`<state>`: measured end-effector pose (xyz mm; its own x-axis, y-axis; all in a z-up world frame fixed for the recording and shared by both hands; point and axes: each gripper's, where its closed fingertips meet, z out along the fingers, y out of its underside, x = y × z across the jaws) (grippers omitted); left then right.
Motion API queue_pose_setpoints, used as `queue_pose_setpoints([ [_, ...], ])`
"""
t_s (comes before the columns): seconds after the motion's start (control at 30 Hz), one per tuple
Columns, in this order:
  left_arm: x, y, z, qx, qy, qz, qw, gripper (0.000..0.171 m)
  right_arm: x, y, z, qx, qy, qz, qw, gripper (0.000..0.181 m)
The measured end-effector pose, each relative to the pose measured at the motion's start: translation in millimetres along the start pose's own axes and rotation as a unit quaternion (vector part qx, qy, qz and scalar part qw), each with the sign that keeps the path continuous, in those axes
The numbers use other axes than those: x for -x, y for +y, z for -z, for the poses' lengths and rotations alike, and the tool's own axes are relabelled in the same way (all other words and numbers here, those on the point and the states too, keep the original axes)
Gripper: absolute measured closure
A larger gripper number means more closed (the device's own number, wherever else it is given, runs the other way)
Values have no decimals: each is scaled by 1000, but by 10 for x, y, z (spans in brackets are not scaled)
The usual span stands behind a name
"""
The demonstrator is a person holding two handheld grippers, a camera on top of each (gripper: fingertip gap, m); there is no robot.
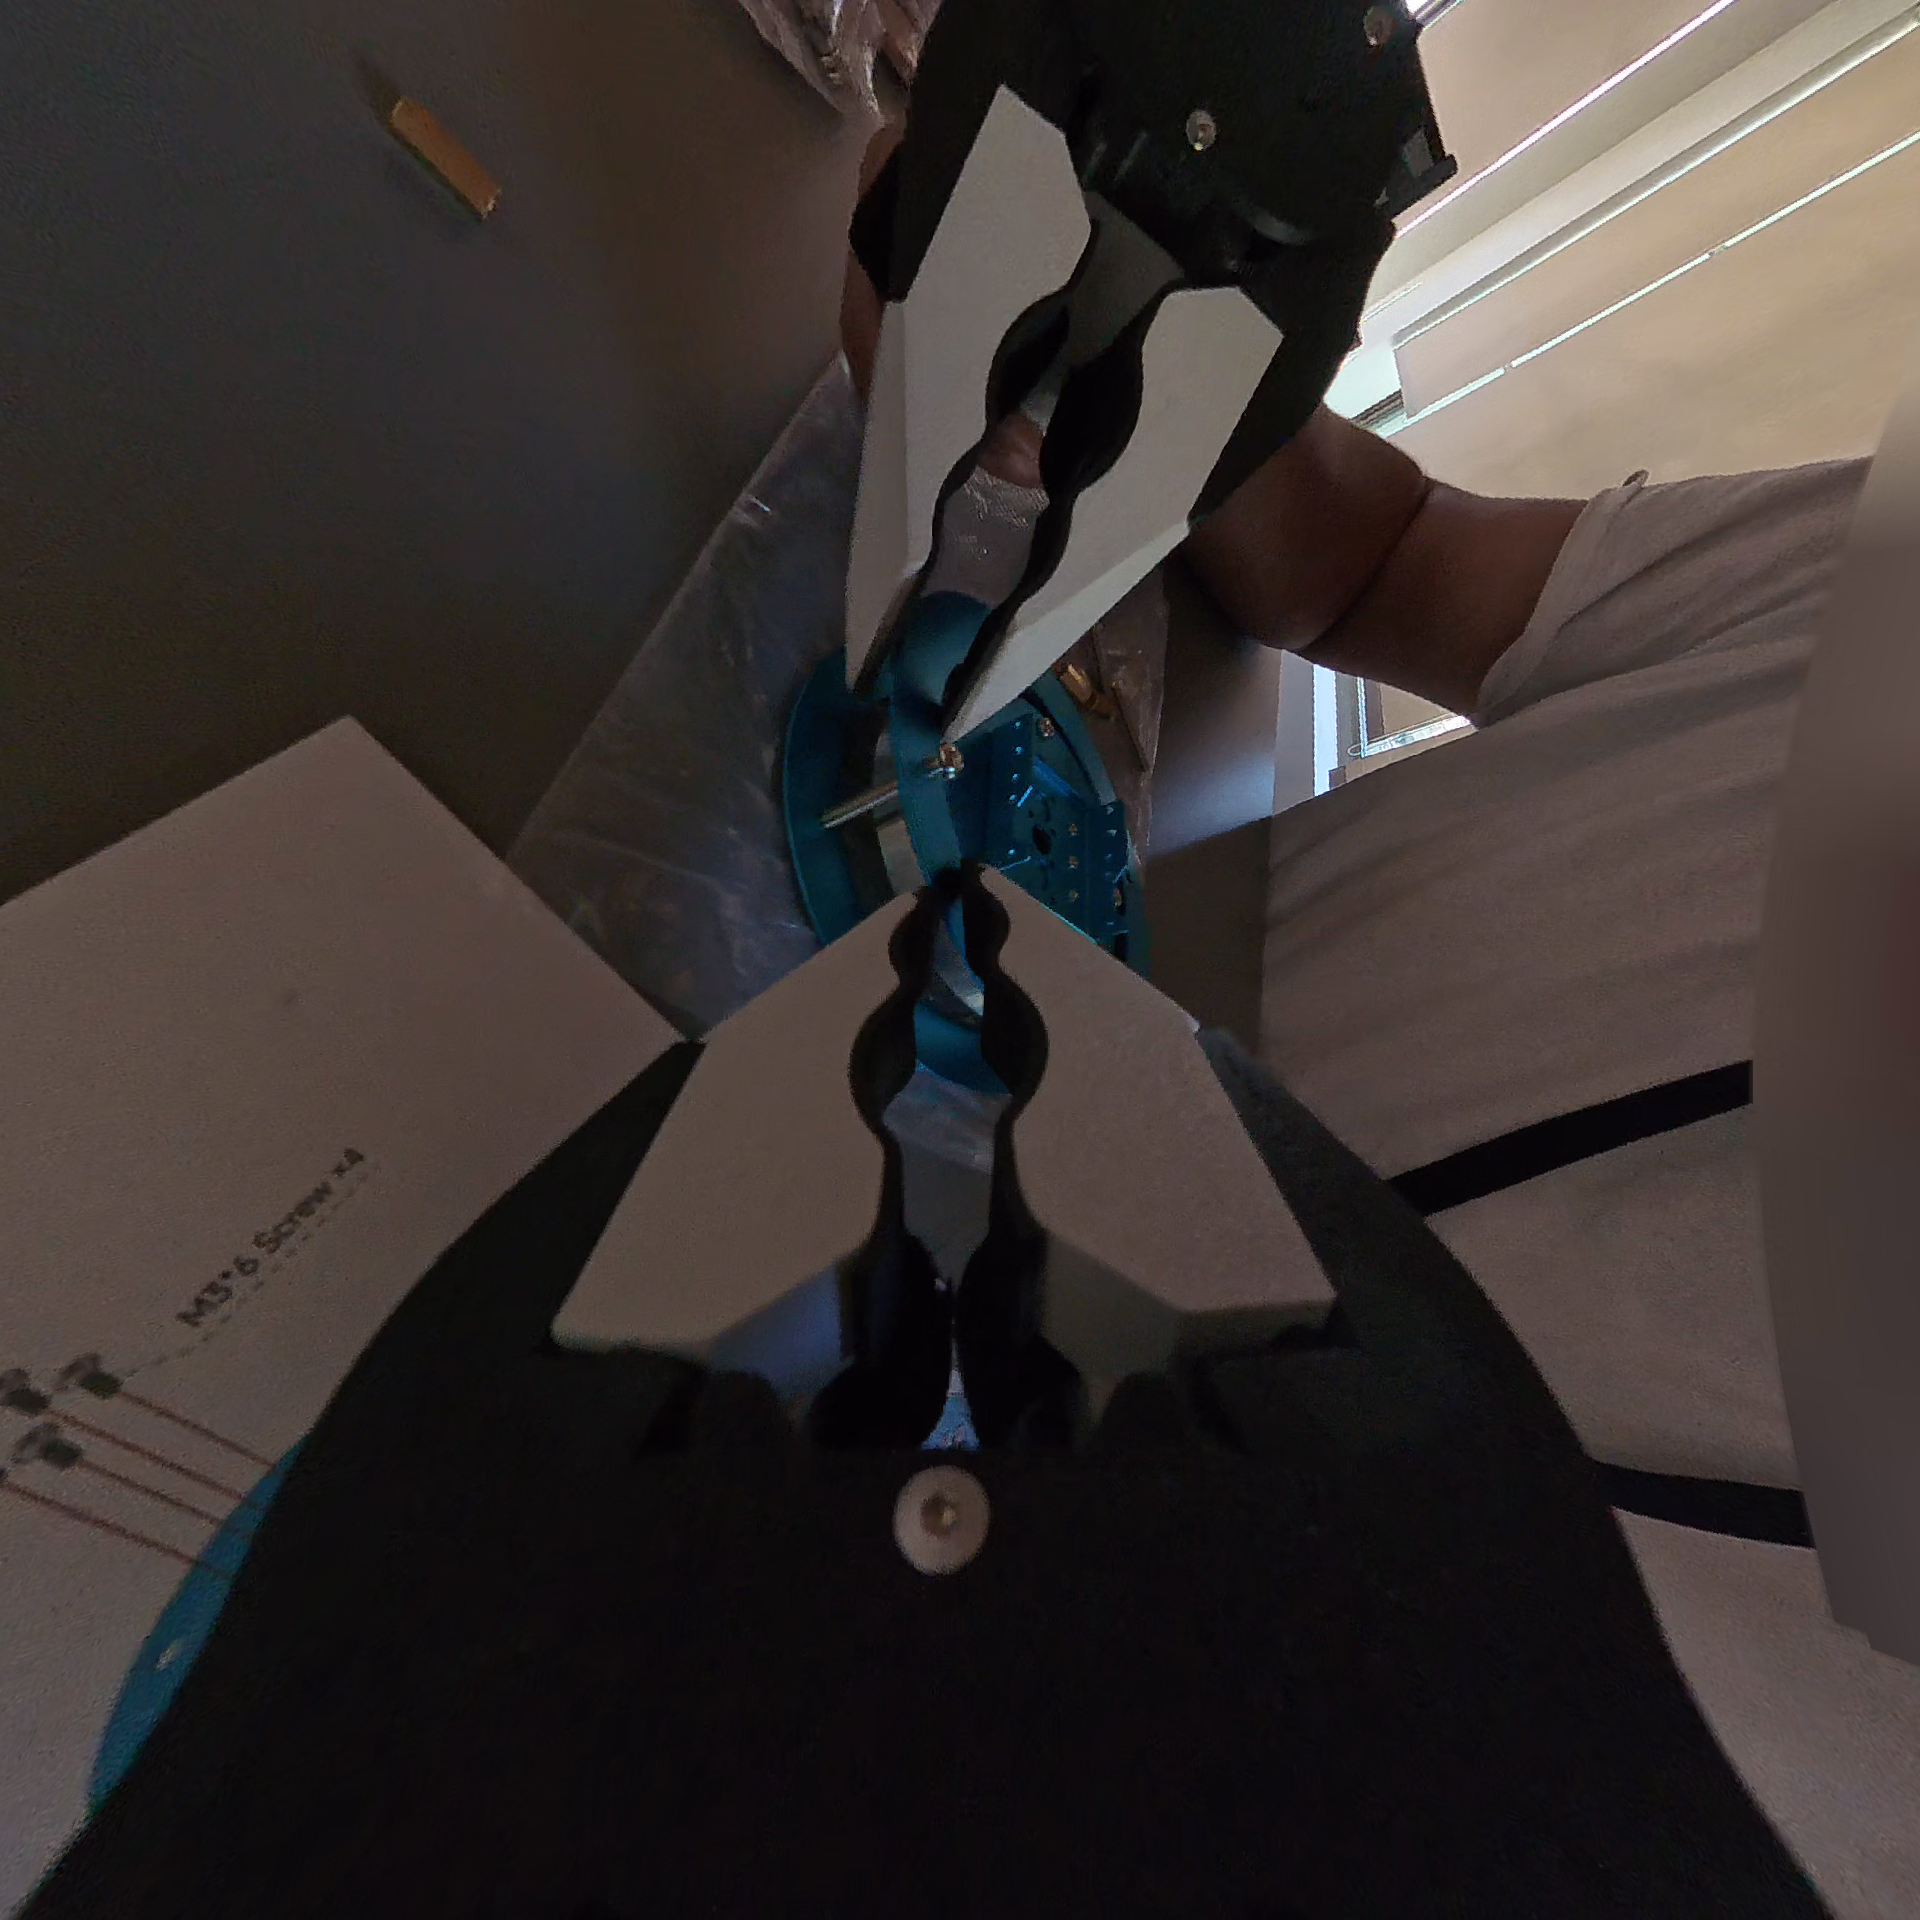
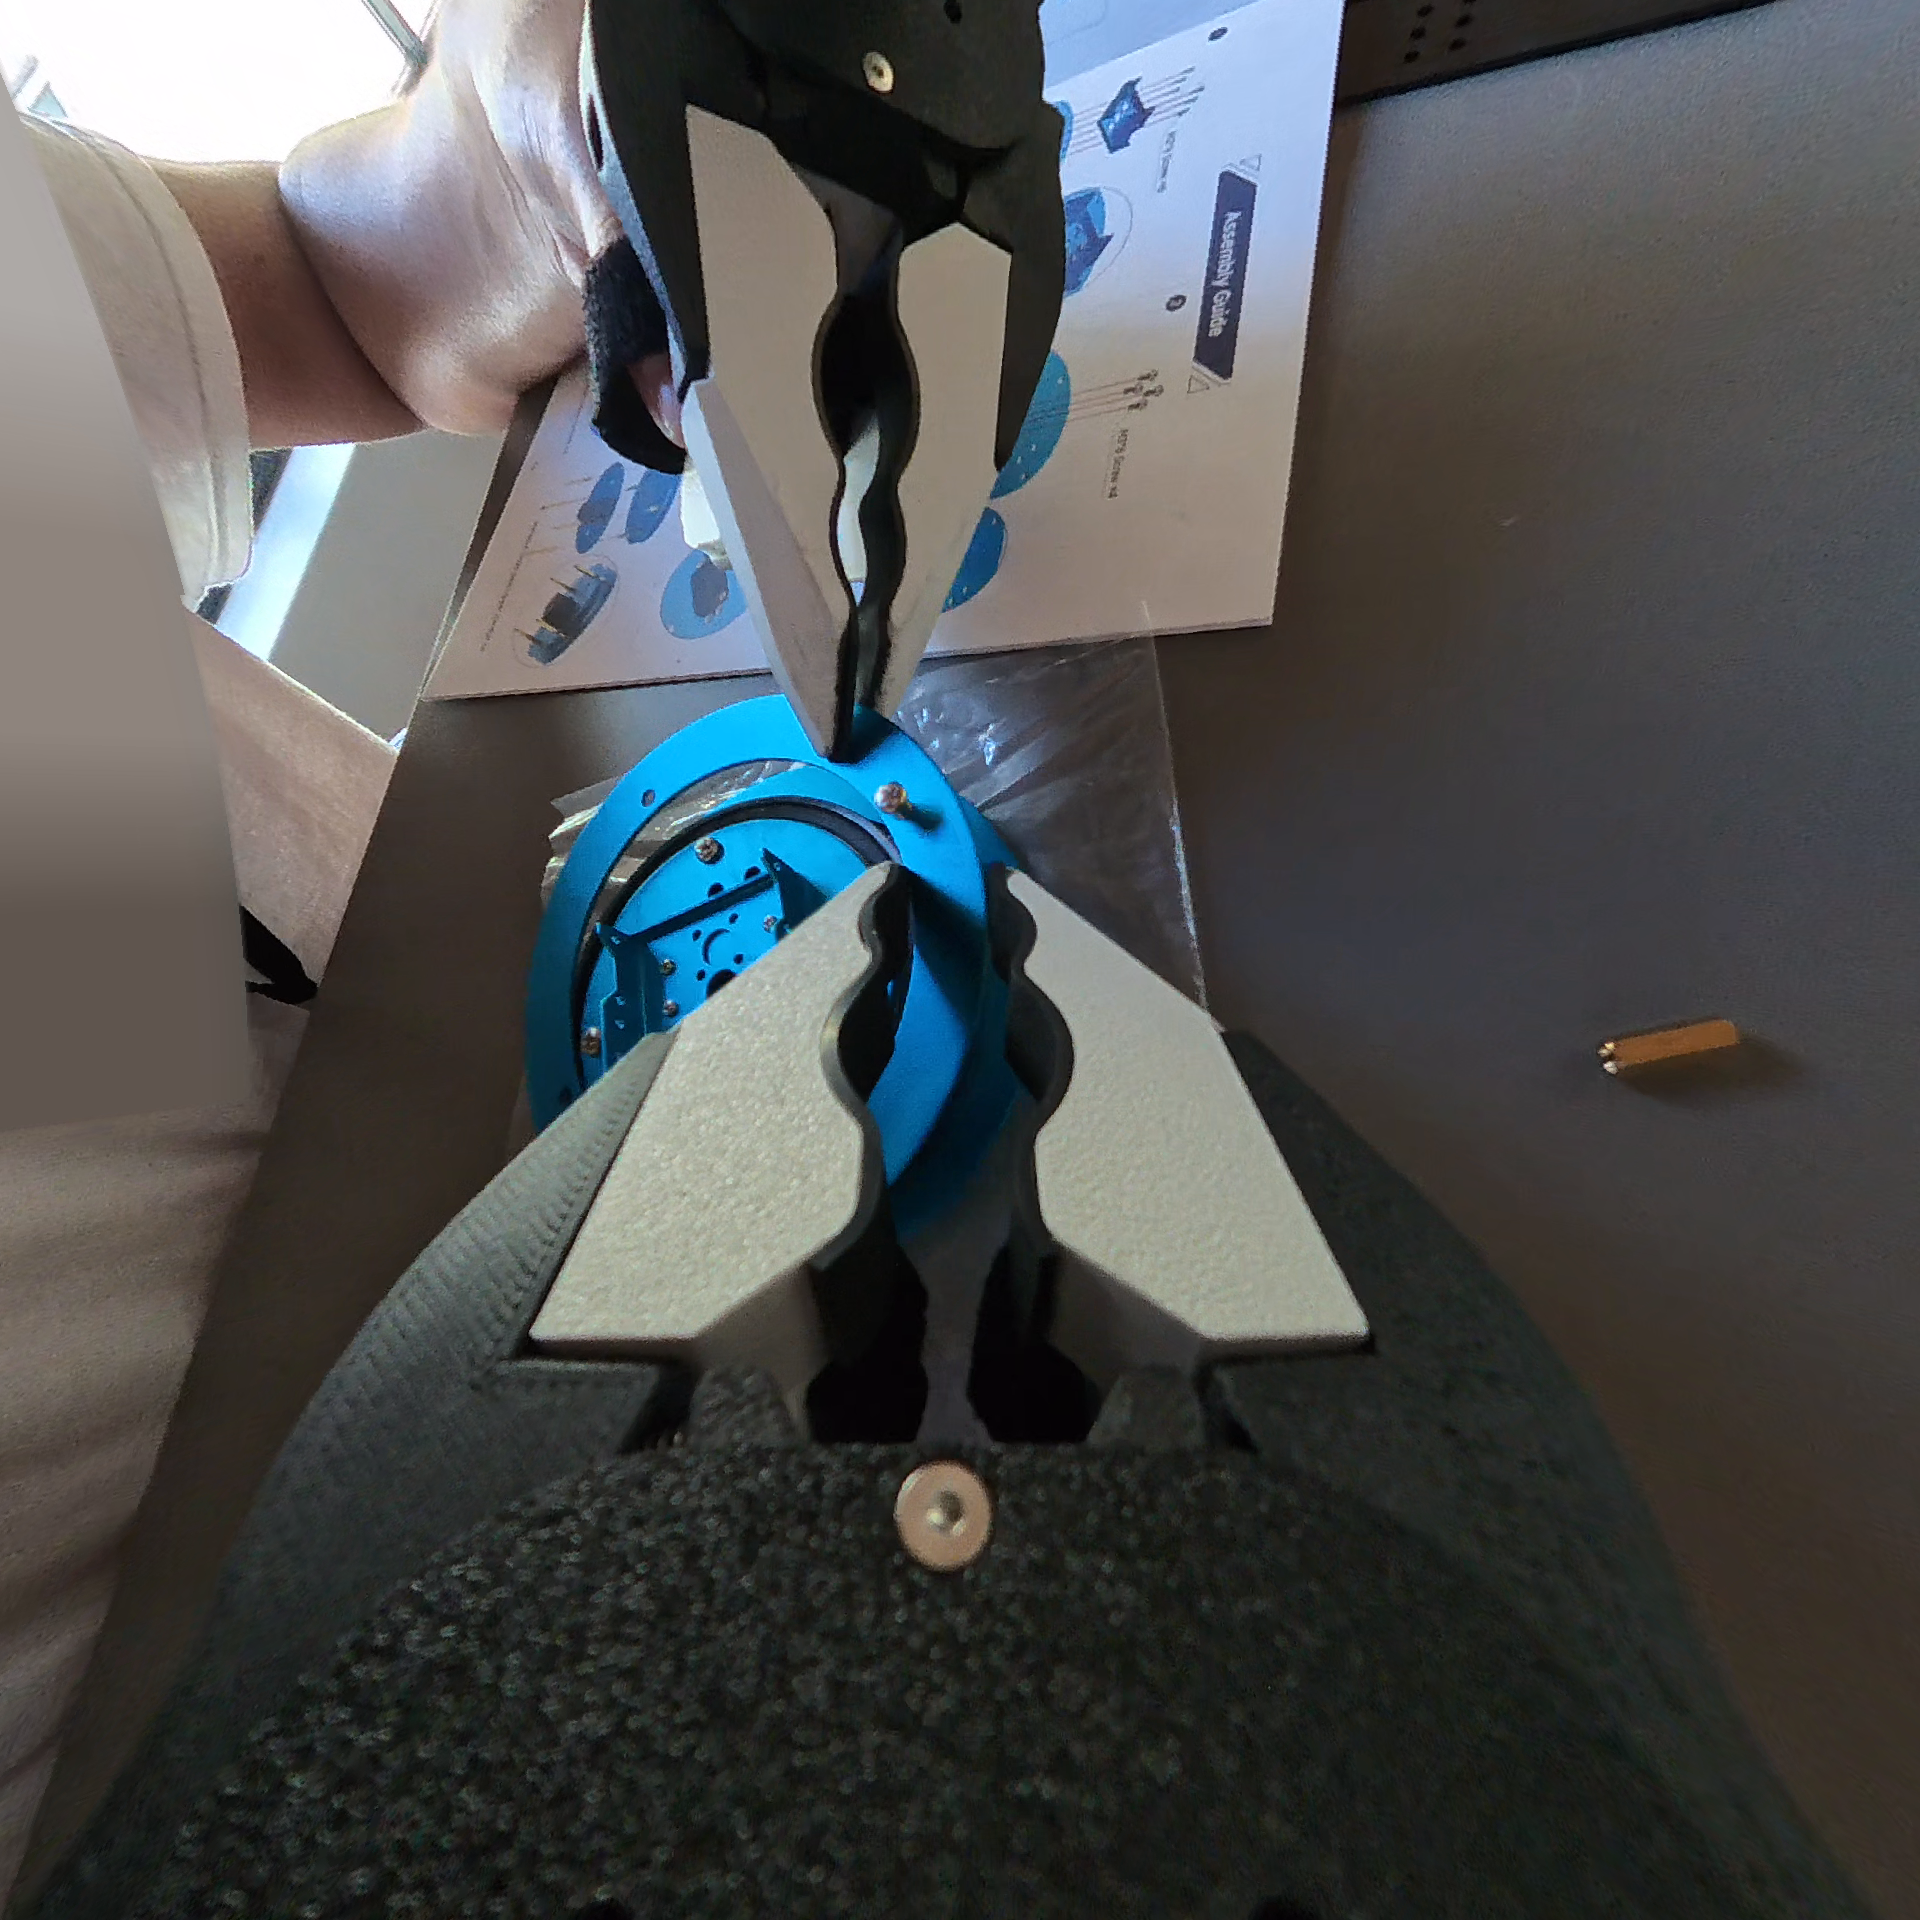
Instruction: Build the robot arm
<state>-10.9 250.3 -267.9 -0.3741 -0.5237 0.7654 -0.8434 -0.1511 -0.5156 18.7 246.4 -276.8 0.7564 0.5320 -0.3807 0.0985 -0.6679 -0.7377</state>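
A blue round metal assembly (image 2: 940, 852), a ring plate with a perforated bracket inside, is held tilted above a dark table between both grippers. My right gripper (image 2: 951, 883) is shut on its near rim. My left gripper (image 2: 847, 743) comes in from the far side and is shut on the opposite rim, next to a small screw (image 2: 891, 798). In the left wrist view, my left gripper (image 1: 956, 883) pinches the assembly (image 1: 1049, 821) edge-on, and the right gripper (image 1: 904, 707) grips it from above.
A printed instruction sheet (image 2: 1195, 416) lies on the dark table behind the assembly; it also shows in the left wrist view (image 1: 260, 1039). A clear plastic bag (image 2: 1049, 748) lies under the assembly. A brass standoff (image 2: 1668, 1047) lies alone to the right. A person's forearm (image 2: 416, 260) is at upper left. Both grippers' tips are close together, under 4 cm apart. About 10 cm separates my right fingertips from the brass standoff (image 2: 1668, 1047).
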Motion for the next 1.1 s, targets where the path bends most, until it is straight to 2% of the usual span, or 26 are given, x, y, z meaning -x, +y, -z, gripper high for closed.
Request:
queue_pose_setpoints([
  [0.23,68,33,-17,6,-12,14,1000,167,-70,34,2,4,19,11,1000,163],
  [0.33,92,54,-29,9,-18,18,1000,167,-77,-44,61,-13,39,38,998,163],
  [0.43,90,61,-41,10,-18,19,1000,167,0,-69,112,-11,39,62,997,165],
  [0.53,91,59,-44,9,-15,22,1000,167,174,-5,139,9,9,73,997,165],
  [0.67,97,53,-45,7,-11,28,1000,167,285,201,164,46,16,108,993,155],
  [0.8,99,50,-45,7,-11,27,1000,166,329,305,189,42,36,102,993,147],
  [0.97,102,47,-42,5,-10,28,1000,166,370,277,145,30,29,103,994,137],
  [1.07,101,50,-41,6,-11,27,1000,166,332,257,111,34,39,103,993,137],
  [1.1,101,49,-41,6,-11,27,1000,166,291,251,110,36,52,105,992,144],
])
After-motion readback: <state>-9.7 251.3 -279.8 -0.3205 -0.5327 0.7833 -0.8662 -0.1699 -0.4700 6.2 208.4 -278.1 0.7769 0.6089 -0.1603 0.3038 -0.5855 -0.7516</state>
